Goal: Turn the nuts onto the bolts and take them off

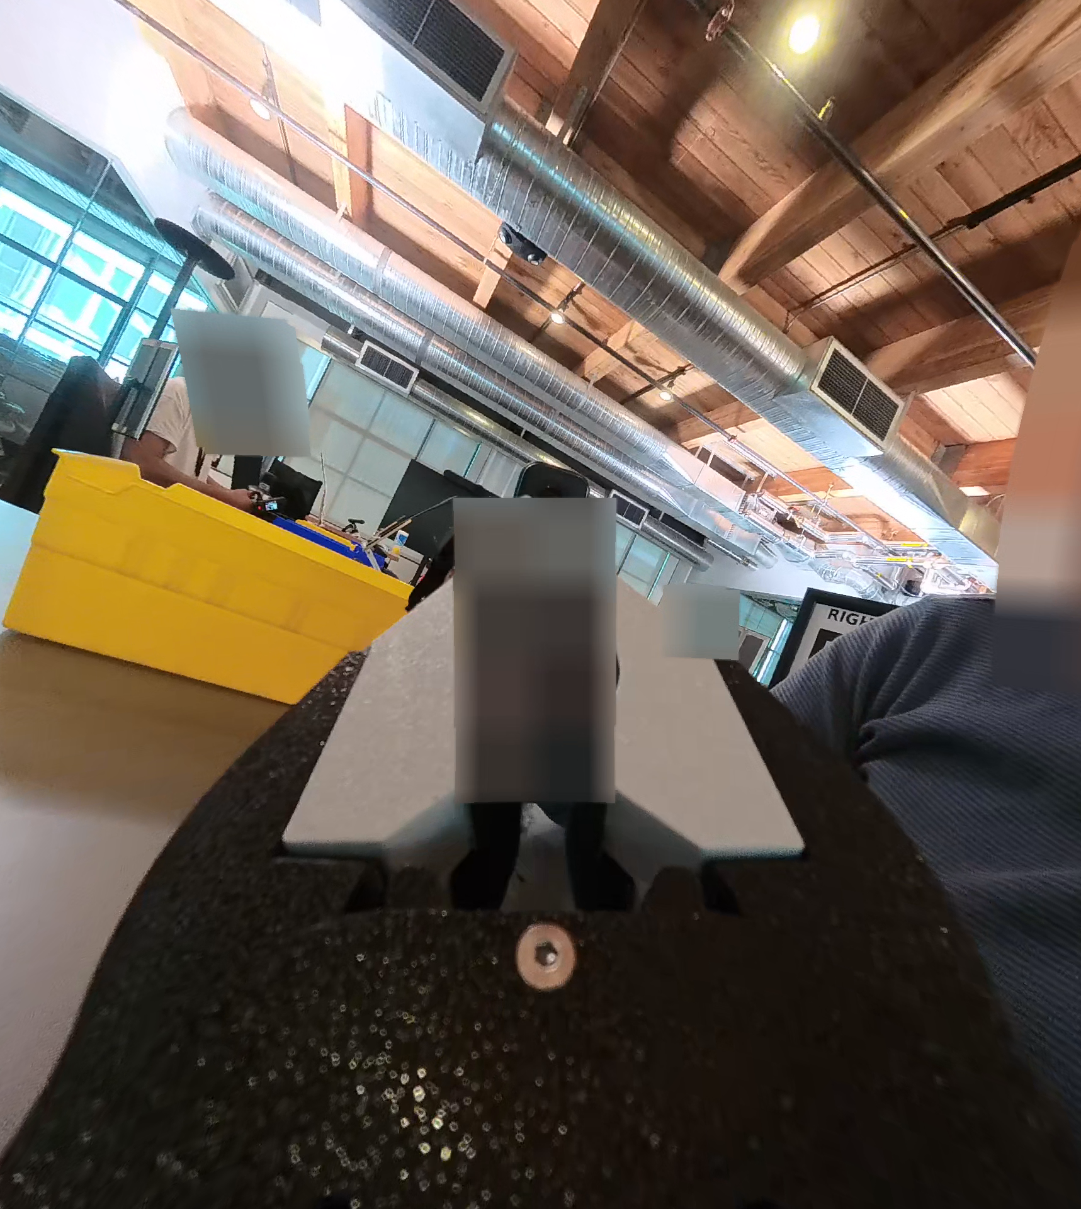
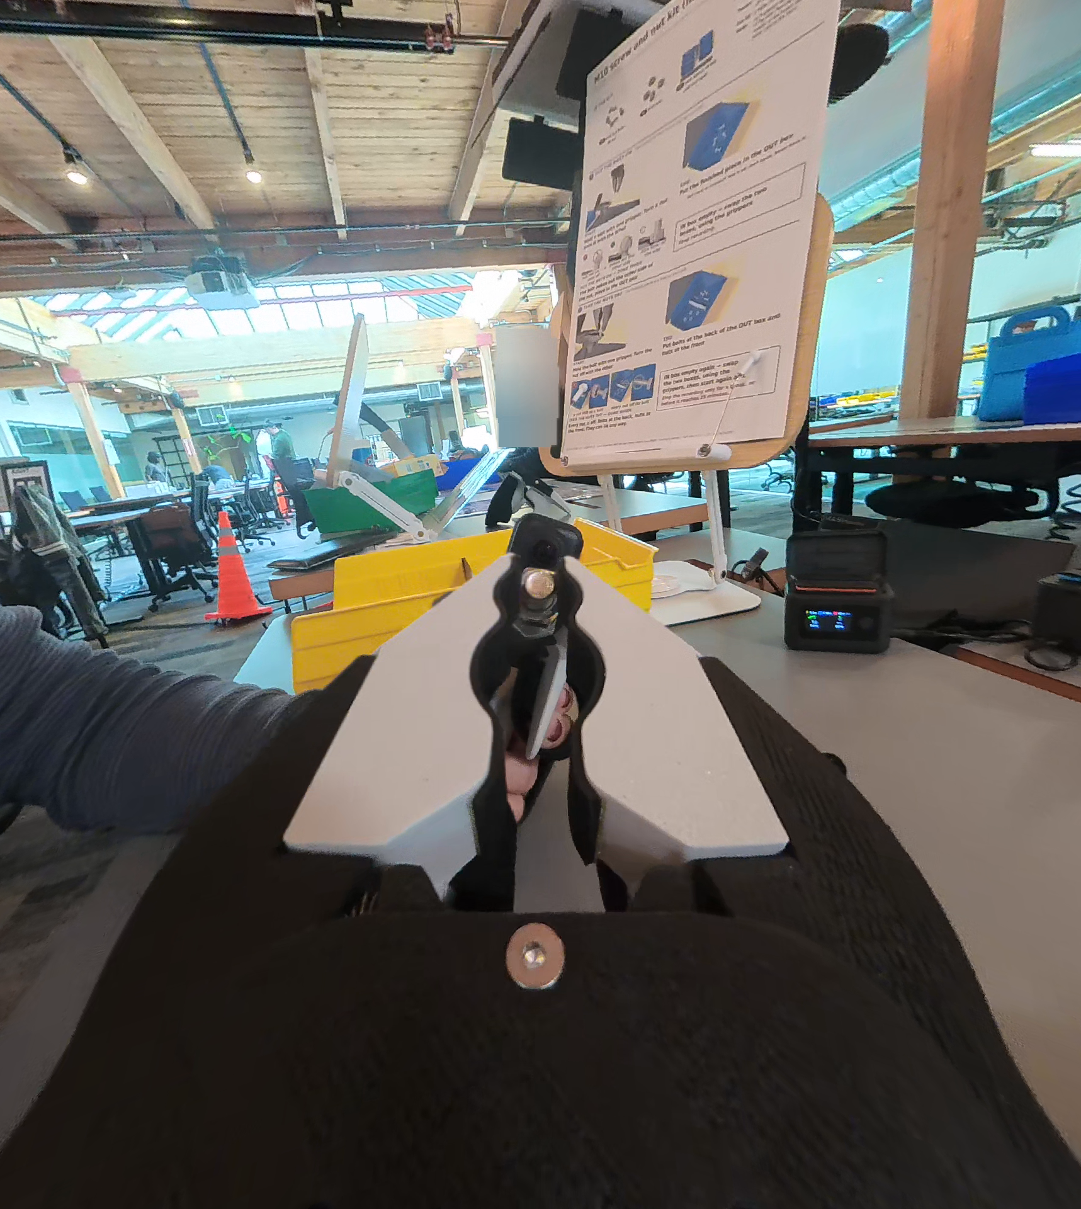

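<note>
While the bolt [image 2: 538, 584] with a nut [image 2: 535, 621] on its shank sits pinched between the right gripper [image 2: 541, 589] fingers, before the yellow bin [image 2: 393, 602], threading looks partway. Left gripper [image 1: 534, 654] fingertips blurred: grip undeterminable.

Bright daylight, fisheye-warped, perhaps slightly soft.

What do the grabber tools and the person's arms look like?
Each gripper, left and right, has a rough, speckled black body with one round silver screw in the middle. Two flat, pale grey fingers with black inner pads stick out in front, wide at the base and narrowing towards the tips. The person wears a ribbed, grey-blue long sleeve.
</note>
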Demonstrator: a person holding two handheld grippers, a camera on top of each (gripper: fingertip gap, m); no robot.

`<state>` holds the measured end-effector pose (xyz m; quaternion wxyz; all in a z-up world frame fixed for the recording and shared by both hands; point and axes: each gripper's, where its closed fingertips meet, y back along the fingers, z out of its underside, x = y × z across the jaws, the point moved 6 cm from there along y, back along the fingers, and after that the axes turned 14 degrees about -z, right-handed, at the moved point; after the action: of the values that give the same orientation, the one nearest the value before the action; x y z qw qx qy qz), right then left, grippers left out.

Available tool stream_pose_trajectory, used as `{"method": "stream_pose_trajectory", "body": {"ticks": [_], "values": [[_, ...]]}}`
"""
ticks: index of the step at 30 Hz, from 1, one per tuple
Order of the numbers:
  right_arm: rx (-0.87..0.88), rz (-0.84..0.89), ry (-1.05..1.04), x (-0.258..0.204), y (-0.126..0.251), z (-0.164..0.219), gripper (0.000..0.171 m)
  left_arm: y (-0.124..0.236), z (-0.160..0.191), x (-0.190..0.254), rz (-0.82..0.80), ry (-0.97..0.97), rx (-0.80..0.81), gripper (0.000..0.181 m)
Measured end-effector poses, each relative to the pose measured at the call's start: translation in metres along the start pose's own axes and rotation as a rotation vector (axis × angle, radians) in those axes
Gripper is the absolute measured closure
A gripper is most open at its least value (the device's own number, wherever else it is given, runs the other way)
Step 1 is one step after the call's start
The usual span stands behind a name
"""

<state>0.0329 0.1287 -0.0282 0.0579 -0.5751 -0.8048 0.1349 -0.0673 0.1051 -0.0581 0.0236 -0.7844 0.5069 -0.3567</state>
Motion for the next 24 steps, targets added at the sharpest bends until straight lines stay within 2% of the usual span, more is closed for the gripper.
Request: {"method": "stream_pose_trajectory", "body": {"ticks": [8, 12, 14, 16, 18, 20, 24], "values": [[-0.053, 0.013, 0.026, 0.0, 0.0, -0.005, 0.164, -0.001, 0.001, 0.0, -0.031, -0.01, 0.02, 0.165], [-0.081, 0.079, 0.142, -0.006, 0.008, -0.032, 0.164, -0.001, -0.001, -0.009, -0.146, -0.051, 0.033, 0.129], [-0.128, 0.16, 0.313, -0.016, 0.023, -0.064, 0.164, -0.001, -0.001, -0.013, -0.204, -0.072, 0.041, 0.116], [-0.279, 0.349, 0.506, -0.025, 0.052, -0.093, 0.164, -0.001, -0.001, -0.016, -0.235, -0.08, 0.044, 0.111], [-0.537, 0.592, 0.565, -0.024, 0.091, -0.108, 0.164, -0.002, 0.0, -0.016, -0.246, -0.092, 0.036, 0.111], [-0.812, 0.761, 0.449, -0.017, 0.135, -0.106, 0.164, -0.003, 0.001, -0.017, -0.258, -0.101, 0.026, 0.111], [-1.28, 0.89, 0.004, 0.006, 0.217, -0.075, 0.164, -0.005, 0.004, -0.017, -0.256, -0.116, 0.01, 0.115]]}}
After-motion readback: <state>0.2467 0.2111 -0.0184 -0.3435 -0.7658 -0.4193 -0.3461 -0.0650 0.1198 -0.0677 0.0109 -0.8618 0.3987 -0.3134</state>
